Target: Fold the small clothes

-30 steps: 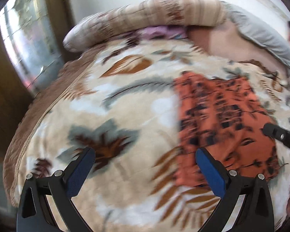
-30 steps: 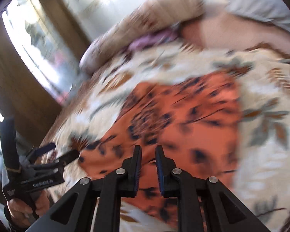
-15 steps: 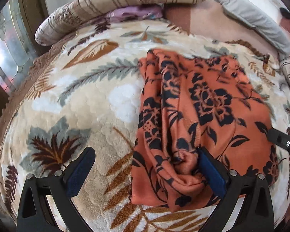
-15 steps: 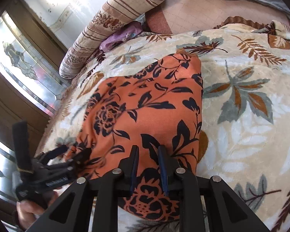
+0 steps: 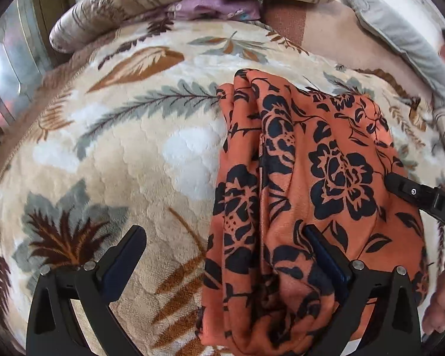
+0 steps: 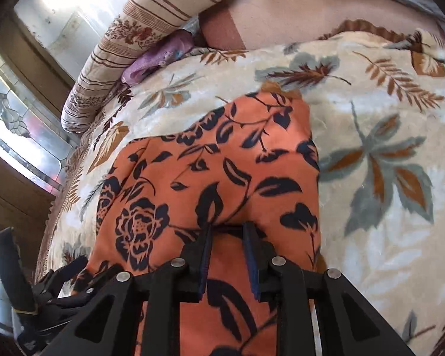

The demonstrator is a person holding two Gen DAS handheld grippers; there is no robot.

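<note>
We are working over a bed covered with a cream blanket printed with brown and grey leaves. The orange garment with a black flower print is lying on that blanket, folded into a long shape with bunched pleats along its left edge in the left wrist view.

Our left claw is standing wide apart: its left finger is hovering over bare blanket, while its right finger is lying against the near end of the garment, apart from the other finger, so nothing is being gripped.

Our right claw is resting its narrow-set tips on the middle of the orange garment. Only a small gap shows between the two blue pads, and a dark crease of cloth is sitting at the tips; whether the pads are pressing on it, we cannot tell.

In the left wrist view the right claw's black finger is reaching in from the right edge, with a person's fingers showing below it. A striped bolster and a purple cloth are lying at the far end of the bed, well apart from the garment.
</note>
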